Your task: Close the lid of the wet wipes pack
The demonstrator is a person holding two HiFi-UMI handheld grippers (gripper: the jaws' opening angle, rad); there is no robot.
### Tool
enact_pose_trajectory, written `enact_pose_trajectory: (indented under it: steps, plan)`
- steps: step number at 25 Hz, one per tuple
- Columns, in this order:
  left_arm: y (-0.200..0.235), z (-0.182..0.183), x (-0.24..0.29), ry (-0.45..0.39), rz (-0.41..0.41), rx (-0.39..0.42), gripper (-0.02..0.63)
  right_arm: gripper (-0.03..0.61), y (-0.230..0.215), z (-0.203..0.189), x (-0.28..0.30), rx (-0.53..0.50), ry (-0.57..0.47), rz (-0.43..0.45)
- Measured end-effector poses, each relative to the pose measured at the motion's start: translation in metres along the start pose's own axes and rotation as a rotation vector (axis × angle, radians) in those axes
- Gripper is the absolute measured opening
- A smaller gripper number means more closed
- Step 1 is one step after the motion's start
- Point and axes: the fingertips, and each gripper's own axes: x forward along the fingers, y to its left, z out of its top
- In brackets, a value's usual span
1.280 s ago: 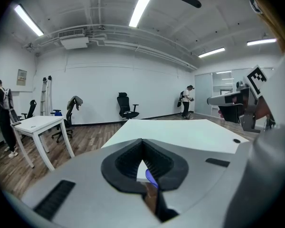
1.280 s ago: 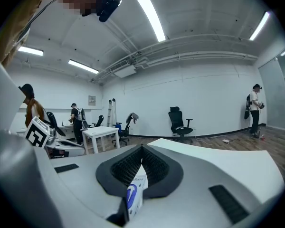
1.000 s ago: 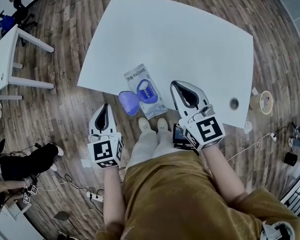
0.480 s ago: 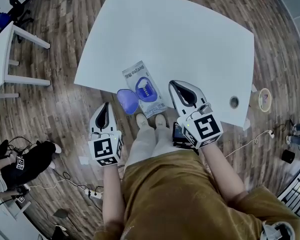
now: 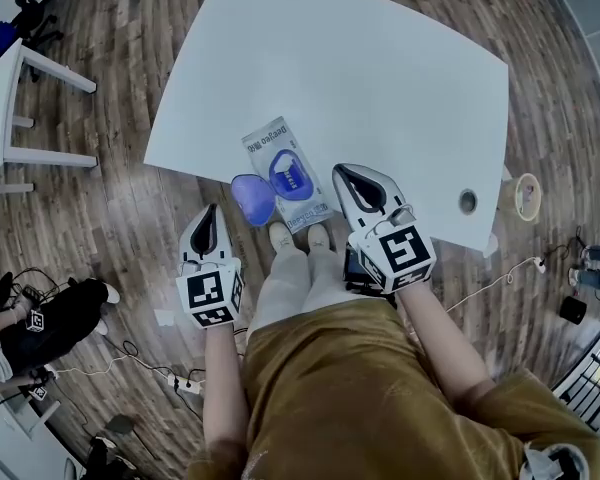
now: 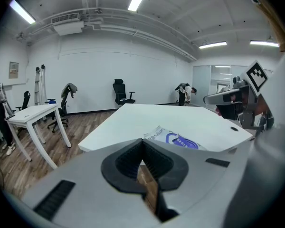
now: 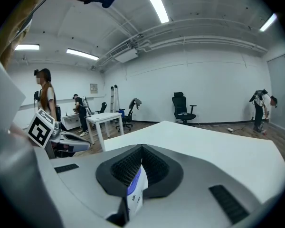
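The wet wipes pack (image 5: 280,173) lies flat near the front edge of the white table (image 5: 380,78). Its round blue lid (image 5: 251,200) is flipped open and hangs past the table edge toward me. My left gripper (image 5: 206,216) is shut and empty, held below the table edge just left of the lid. My right gripper (image 5: 348,174) is shut too, its tips over the table edge right of the pack. In the left gripper view the pack (image 6: 175,138) shows beyond the shut left gripper (image 6: 142,142). The right gripper (image 7: 141,149) shows a sliver of the pack (image 7: 137,190) through its slit.
A cable hole (image 5: 467,203) sits in the table at the front right. A second white table (image 5: 0,98) stands at the far left. A roll (image 5: 525,196), cables and a power strip (image 5: 188,389) lie on the wooden floor. People and office chairs (image 6: 121,90) stand further off.
Both grippers have drifted a little up and left toward the table edge, the right one closer to the pack. The pack and its open lid have not changed.
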Motion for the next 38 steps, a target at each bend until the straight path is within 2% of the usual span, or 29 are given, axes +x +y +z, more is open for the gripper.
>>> enact_pose_trajectory:
  steps: [18, 38]
  plan:
    - [-0.004, -0.037, 0.014, 0.09, -0.018, -0.006, -0.003, 0.006, 0.003, -0.043, 0.011, 0.007, 0.094, 0.017]
    - [-0.008, -0.066, 0.029, 0.163, -0.05, -0.001, -0.003, 0.006, 0.003, -0.067, 0.02, 0.004, 0.159, 0.022]
